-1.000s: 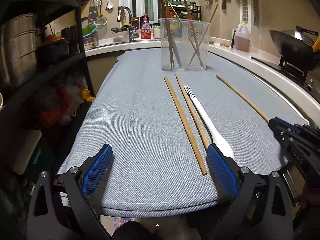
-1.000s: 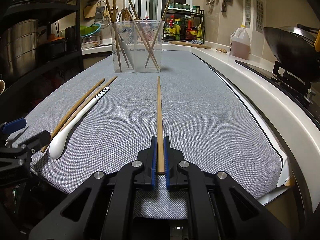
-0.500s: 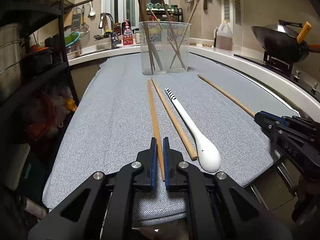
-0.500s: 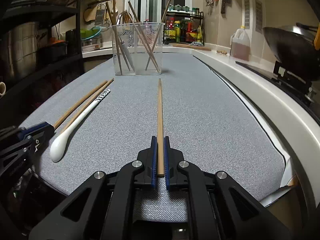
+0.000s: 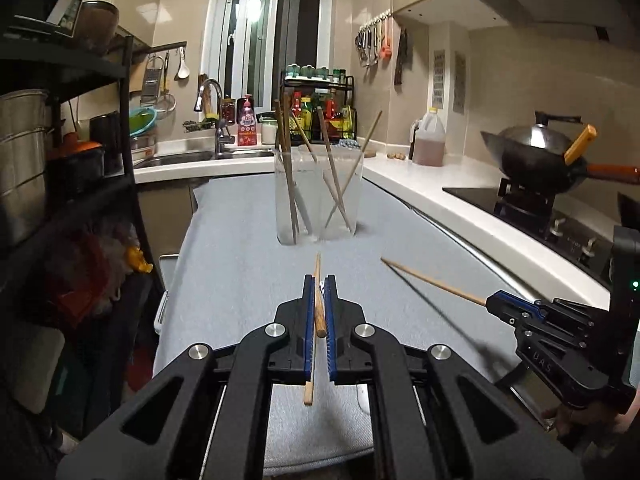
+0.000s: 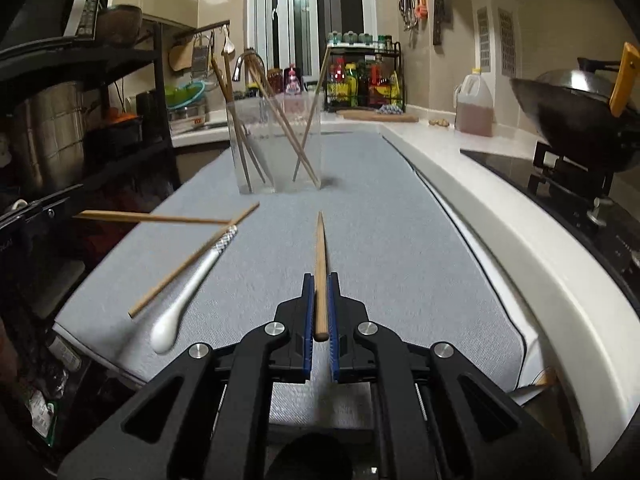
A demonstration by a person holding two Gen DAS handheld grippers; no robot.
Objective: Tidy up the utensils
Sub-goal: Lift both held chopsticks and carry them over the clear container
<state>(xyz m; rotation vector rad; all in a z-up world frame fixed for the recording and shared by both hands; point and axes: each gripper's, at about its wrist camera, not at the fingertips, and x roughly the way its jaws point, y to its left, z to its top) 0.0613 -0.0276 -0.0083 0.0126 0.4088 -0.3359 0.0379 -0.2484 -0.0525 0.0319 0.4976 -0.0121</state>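
My left gripper (image 5: 319, 280) is shut on a wooden chopstick (image 5: 317, 276) and holds it above the grey mat (image 5: 240, 264); it shows as a raised stick in the right wrist view (image 6: 152, 217). My right gripper (image 6: 319, 280) is shut on another wooden chopstick (image 6: 320, 248), also lifted; it appears in the left wrist view (image 5: 432, 281). One chopstick (image 6: 192, 262) and a white spoon (image 6: 188, 294) lie on the mat. A clear container (image 5: 319, 196) holding several chopsticks stands ahead; it also shows in the right wrist view (image 6: 274, 146).
A black shelf rack (image 5: 72, 184) with pots stands along the left of the mat. A white counter (image 5: 460, 196), a stove with a wok (image 5: 536, 156) and an oil jug (image 5: 430, 140) are on the right. A sink (image 5: 200, 156) lies behind.
My left gripper closed on a chopstick and lifted it off the mat. My right gripper lifted its chopstick too. Both views now sit higher above the mat.
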